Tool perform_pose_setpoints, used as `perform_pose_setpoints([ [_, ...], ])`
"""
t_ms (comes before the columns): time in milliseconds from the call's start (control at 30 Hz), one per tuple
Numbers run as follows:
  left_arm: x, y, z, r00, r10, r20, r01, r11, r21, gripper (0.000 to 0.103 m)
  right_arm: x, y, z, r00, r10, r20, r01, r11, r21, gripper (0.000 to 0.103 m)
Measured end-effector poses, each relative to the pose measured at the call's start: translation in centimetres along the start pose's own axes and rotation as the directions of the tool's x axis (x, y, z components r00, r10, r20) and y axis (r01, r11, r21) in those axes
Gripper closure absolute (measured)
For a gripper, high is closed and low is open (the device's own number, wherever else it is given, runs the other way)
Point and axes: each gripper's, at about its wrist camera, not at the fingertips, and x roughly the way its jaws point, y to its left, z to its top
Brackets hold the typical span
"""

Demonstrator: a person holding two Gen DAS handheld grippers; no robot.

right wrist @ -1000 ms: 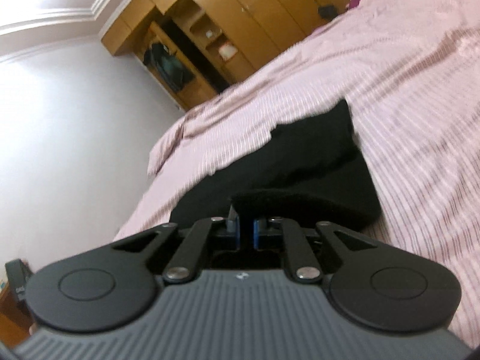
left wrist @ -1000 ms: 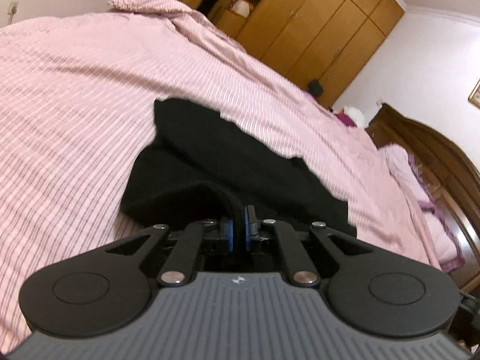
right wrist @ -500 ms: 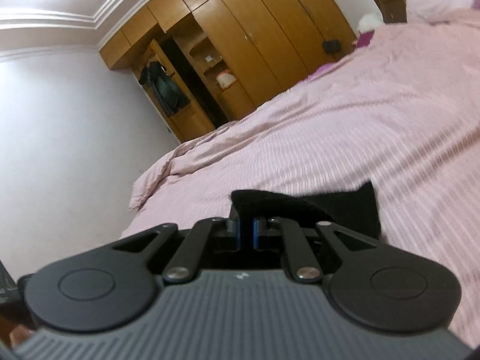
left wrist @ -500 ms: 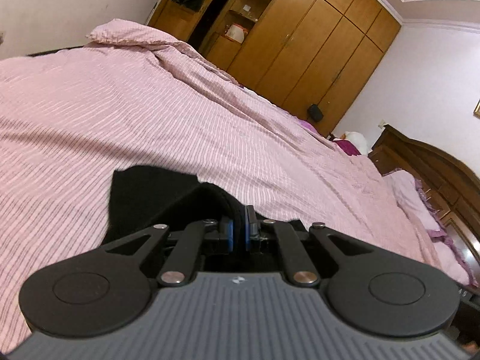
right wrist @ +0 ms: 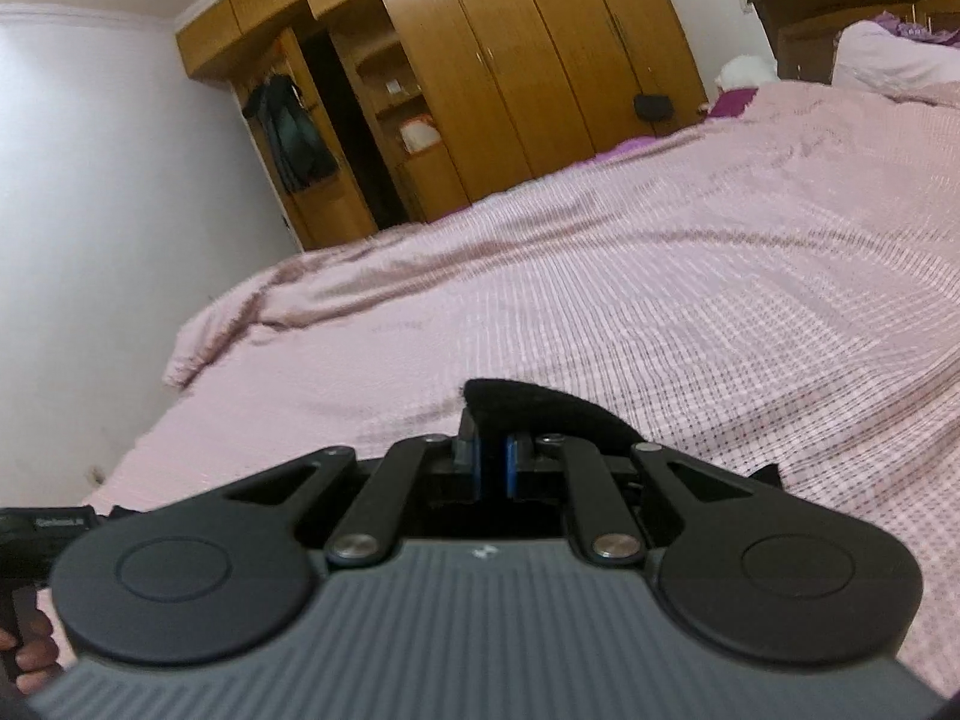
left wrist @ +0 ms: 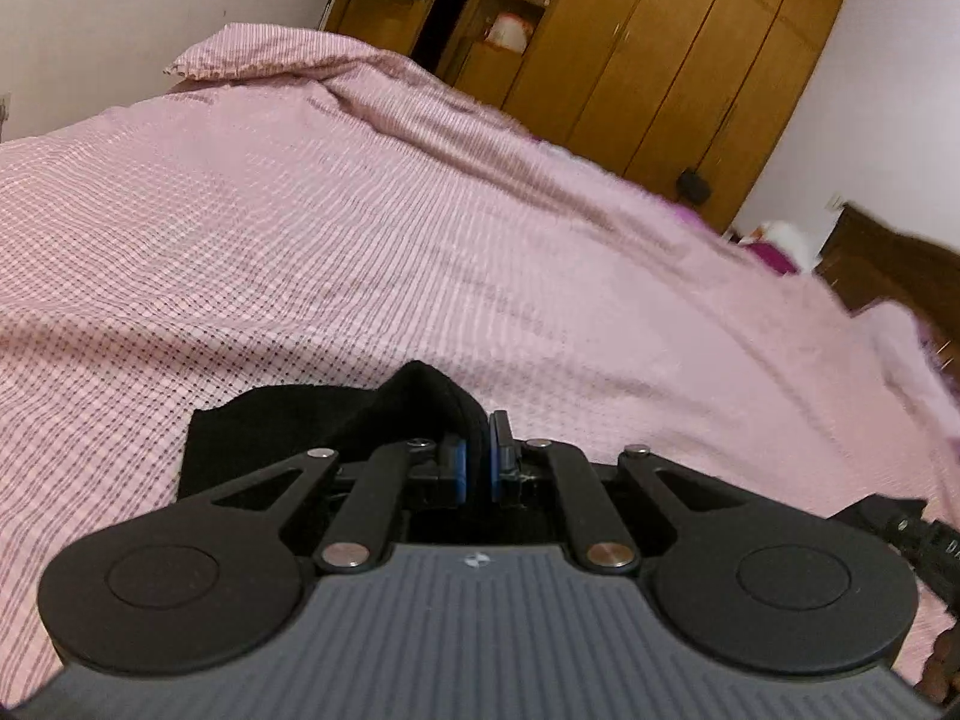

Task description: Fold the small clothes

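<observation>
A black garment lies on the pink striped bedspread, mostly hidden under the gripper body. My left gripper is shut on a raised fold of that black cloth, which bulges up between the blue pads. In the right wrist view the same black garment shows as a dark hump just past the fingers. My right gripper is shut on its edge. A small black corner of the cloth pokes out at the right.
A wooden wardrobe with open shelves stands beyond the bed. A dark wooden headboard and a pink pillow are at the right. A white wall borders the bed's left side. A hand shows at the lower left corner.
Both grippers have carried the black cloth's edge across the bed, over the rest of the garment. Much less of the black garment shows ahead of the fingers now. Both stayed shut.
</observation>
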Motion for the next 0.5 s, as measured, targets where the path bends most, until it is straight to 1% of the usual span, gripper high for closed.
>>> perform_pose_setpoints([
  [133, 4.2, 0.6, -0.9, 0.998, 0.055, -0.039, -0.054, 0.998, 0.040, 0.095, 3.5, -0.6, -1.4, 0.999, -0.036, -0.041, 0.035, 0.999, -0.020, 0.093],
  [233, 6.9, 1.1, -1.9, 0.992, 0.115, -0.058, -0.109, 0.989, 0.095, 0.094, 6.0, -0.9, -2.4, 0.995, -0.055, -0.081, 0.053, 0.998, -0.038, 0.093],
  [300, 8.1, 1.2, -2.4, 0.990, 0.122, -0.076, -0.111, 0.984, 0.139, 0.094, 7.2, -1.3, -3.1, 0.991, -0.071, -0.112, 0.064, 0.996, -0.058, 0.092],
  [400, 8.7, 1.0, -2.5, 0.989, 0.122, -0.080, -0.104, 0.976, 0.191, 0.093, 8.4, -2.0, -3.6, 0.985, -0.063, -0.160, 0.058, 0.998, -0.037, 0.090],
  [467, 8.6, 1.2, -2.2, 0.990, 0.105, -0.094, -0.087, 0.980, 0.181, 0.091, 8.7, -2.5, -3.8, 0.983, -0.052, -0.175, 0.050, 0.999, -0.017, 0.089],
  [500, 8.3, 1.3, -2.0, 0.991, 0.087, -0.104, -0.069, 0.984, 0.166, 0.089, 8.6, -2.7, -3.7, 0.983, -0.047, -0.177, 0.047, 0.999, -0.005, 0.086],
])
